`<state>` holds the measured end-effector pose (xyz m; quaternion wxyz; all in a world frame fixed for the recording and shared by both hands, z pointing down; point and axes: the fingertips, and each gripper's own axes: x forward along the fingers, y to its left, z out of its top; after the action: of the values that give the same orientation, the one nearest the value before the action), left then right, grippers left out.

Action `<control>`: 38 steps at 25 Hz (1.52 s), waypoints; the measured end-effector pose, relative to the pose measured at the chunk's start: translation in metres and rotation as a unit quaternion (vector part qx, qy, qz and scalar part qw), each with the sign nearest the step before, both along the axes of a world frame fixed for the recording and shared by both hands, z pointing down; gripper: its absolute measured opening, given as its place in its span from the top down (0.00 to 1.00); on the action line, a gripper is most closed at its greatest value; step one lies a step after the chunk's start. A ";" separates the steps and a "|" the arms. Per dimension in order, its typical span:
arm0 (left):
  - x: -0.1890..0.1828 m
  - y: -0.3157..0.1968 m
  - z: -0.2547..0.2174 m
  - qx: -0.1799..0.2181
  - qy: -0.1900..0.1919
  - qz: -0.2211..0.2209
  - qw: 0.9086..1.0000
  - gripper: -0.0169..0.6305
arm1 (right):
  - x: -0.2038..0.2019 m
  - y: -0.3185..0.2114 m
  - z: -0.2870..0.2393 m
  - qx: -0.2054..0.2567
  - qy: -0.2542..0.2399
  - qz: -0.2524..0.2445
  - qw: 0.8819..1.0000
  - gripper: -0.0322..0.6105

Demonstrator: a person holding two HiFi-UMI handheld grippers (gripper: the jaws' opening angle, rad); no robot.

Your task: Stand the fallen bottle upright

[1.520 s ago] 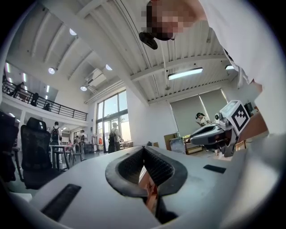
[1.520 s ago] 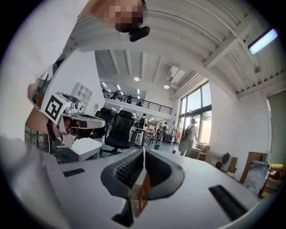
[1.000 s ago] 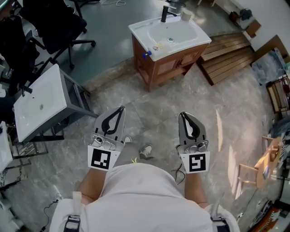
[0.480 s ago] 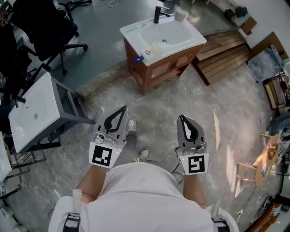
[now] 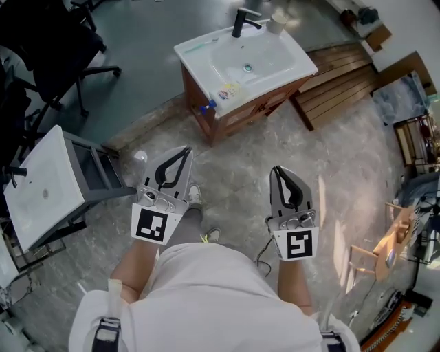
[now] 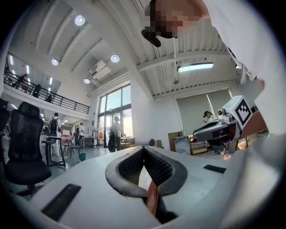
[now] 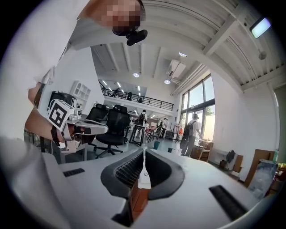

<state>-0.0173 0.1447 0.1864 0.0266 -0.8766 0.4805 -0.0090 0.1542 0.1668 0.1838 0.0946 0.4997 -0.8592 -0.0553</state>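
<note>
A small pale bottle-like item (image 5: pixel 229 90) lies on its side on the front left rim of the white washbasin (image 5: pixel 203 49), which sits on a wooden cabinet ahead of me. A blue-capped thing (image 5: pixel 204 108) shows at the cabinet's near corner. My left gripper (image 5: pixel 184 150) is shut and empty, held level well short of the cabinet. The right gripper (image 5: pixel 277 170) is also shut with nothing in it, beside the left one. Each gripper view shows its own closed jaws, left gripper (image 6: pixel 143 148) and right gripper (image 7: pixel 144 150), against the hall; the basin is not in either.
A black tap (image 5: pixel 242 20) and a white cup (image 5: pixel 278 20) stand at the basin's back. A second white basin unit (image 5: pixel 41 189) stands at the left, with a black office chair (image 5: pixel 48 41) beyond it. Wooden pallets (image 5: pixel 344 75) lie at the right. People stand far off in the hall.
The person has walked forward, so the washbasin cabinet has come closer to the grippers. Both grippers keep the same level pose and stay shut.
</note>
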 end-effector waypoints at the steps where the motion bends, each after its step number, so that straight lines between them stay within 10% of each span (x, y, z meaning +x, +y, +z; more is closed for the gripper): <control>1: -0.003 -0.014 0.002 0.000 0.001 0.002 1.000 0.95 | -0.004 -0.012 0.001 -0.001 0.002 0.000 1.000 0.89; 26: -0.039 -0.189 0.012 0.009 0.024 0.052 0.998 0.95 | -0.061 -0.157 0.014 -0.012 0.027 0.017 0.999 0.89; 38: -0.008 -0.214 0.009 -0.007 -0.002 -0.026 1.000 0.95 | -0.026 -0.220 0.016 -0.017 0.003 -0.053 0.998 0.89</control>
<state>-0.0254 -0.0697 0.1954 0.0215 -0.8637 0.5034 -0.0146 0.1282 -0.0529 0.2002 0.1027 0.4516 -0.8850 -0.0472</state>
